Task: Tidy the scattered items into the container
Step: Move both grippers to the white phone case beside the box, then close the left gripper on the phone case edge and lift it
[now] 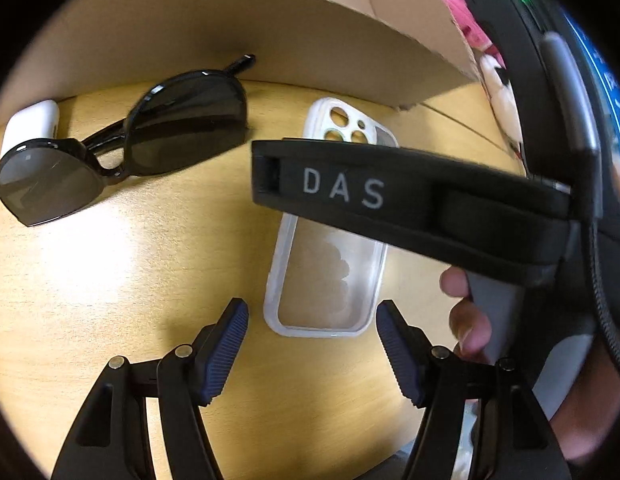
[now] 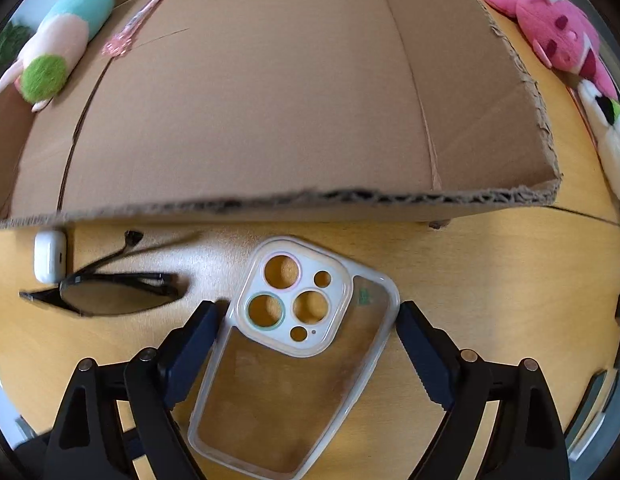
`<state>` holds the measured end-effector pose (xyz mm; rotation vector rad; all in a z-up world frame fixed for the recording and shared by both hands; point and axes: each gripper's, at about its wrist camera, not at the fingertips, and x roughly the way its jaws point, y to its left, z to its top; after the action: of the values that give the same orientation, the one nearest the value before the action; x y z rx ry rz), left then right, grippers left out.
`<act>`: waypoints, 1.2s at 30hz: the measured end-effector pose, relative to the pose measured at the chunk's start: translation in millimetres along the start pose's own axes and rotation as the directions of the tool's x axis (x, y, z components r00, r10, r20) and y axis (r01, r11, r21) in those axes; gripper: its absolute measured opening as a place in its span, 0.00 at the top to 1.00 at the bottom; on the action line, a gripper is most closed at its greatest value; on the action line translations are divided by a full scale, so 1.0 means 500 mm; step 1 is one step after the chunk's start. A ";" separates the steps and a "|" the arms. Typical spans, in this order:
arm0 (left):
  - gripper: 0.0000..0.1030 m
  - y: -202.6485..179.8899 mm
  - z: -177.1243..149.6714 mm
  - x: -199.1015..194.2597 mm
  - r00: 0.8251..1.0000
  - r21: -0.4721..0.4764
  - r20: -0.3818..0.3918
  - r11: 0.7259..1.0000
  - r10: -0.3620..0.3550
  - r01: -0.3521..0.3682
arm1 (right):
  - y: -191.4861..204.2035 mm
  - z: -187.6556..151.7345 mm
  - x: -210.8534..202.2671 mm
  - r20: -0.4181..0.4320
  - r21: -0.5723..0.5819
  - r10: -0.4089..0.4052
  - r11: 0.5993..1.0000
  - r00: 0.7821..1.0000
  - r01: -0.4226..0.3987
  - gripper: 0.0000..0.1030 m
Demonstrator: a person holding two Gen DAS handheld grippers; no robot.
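Your clear phone case (image 2: 294, 360) lies low-center on the table (image 2: 489, 264), looking light, slick and flexy, so pinch its long edges with the right gripper (image 2: 306, 344), jaws wide astride it, left gripper (image 1: 311, 344) also wide, minding the sunglasses (image 2: 110, 292) left and the cardboard box (image 2: 270, 100) above.

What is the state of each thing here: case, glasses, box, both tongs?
Clear plastic phone case: flat on the table, between the open right tongs, not gripped.
Black sunglasses: on the table, one arm unfolded.
White earbud case: closed.
Brown cardboard box: open.
Left tongs: open, empty.
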<state>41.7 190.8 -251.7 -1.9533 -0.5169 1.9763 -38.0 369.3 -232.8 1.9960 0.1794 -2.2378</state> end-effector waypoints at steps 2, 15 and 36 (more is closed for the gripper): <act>0.36 -0.007 -0.004 0.001 1.000 0.024 0.004 1.000 0.011 -0.011 | 0.001 -0.002 0.001 0.001 -0.020 0.003 1.000 1.000 -0.003 0.10; 0.36 -0.064 -0.039 0.010 0.992 0.204 0.056 0.971 0.113 -0.122 | -0.022 -0.003 -0.001 -0.015 -0.010 0.065 0.998 0.998 -0.065 0.12; 0.79 -0.015 -0.084 -0.064 0.995 0.139 0.017 0.985 -0.103 0.100 | -0.081 -0.044 -0.056 0.067 0.185 0.481 0.855 0.874 -0.485 0.18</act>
<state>84.0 184.1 -220.2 -1.7862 -0.4628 1.9211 -20.8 413.5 -207.3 1.8374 -0.5140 -1.9988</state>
